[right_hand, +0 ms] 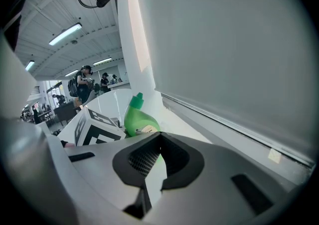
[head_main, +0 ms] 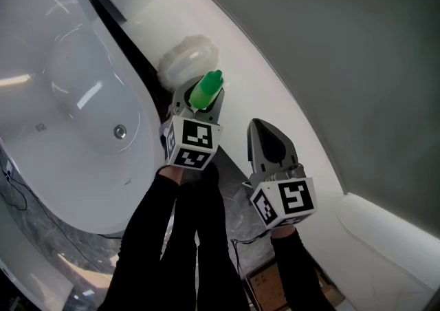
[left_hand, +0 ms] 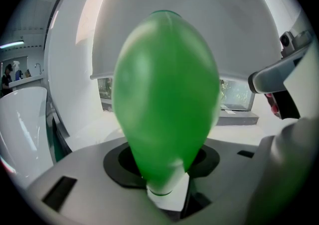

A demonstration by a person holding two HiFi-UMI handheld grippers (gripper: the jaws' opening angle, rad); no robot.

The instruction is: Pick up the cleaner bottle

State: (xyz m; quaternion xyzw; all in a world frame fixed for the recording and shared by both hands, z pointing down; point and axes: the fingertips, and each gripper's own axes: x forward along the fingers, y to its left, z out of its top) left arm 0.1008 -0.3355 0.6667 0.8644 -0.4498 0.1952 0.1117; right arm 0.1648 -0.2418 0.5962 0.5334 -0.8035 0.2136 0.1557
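Head view, left arm: a black sleeve [head_main: 148, 234] reaches up the picture, and the left gripper [head_main: 201, 102] points away and downward over the white ledge [head_main: 254, 76] beside the bathtub [head_main: 75, 48].
Head view, left grip: the jaws are closed round the green bottle [head_main: 206, 88], whose cap sticks up above them.
Head view, right arm: the right gripper [head_main: 260, 127] is just to the right of the left one, apart from the bottle, also pointing away and downward.
Head view, hard to make out: a white round thing [head_main: 189, 55] lies on the ledge just beyond the bottle; I cannot tell what it is. The bottle's body is hidden by the gripper.
Left gripper view, grip: the bottle [left_hand: 164, 94] fills the middle, seated in the black hollow between the jaws, which pinch it.
Left gripper view, cut off: a grey and black part [left_hand: 279, 74] sits at the right edge. The bottle is blurred.
Right gripper view, grip: the jaws are pressed together, leaving only a thin slit with nothing in it.
Right gripper view, bottle: it stands upright [right_hand: 139, 119] beyond the jaws, beside the left gripper's marker cube [right_hand: 94, 127]. Its base is hidden.
Right gripper view, background: people [right_hand: 82, 82] stand far off, small.
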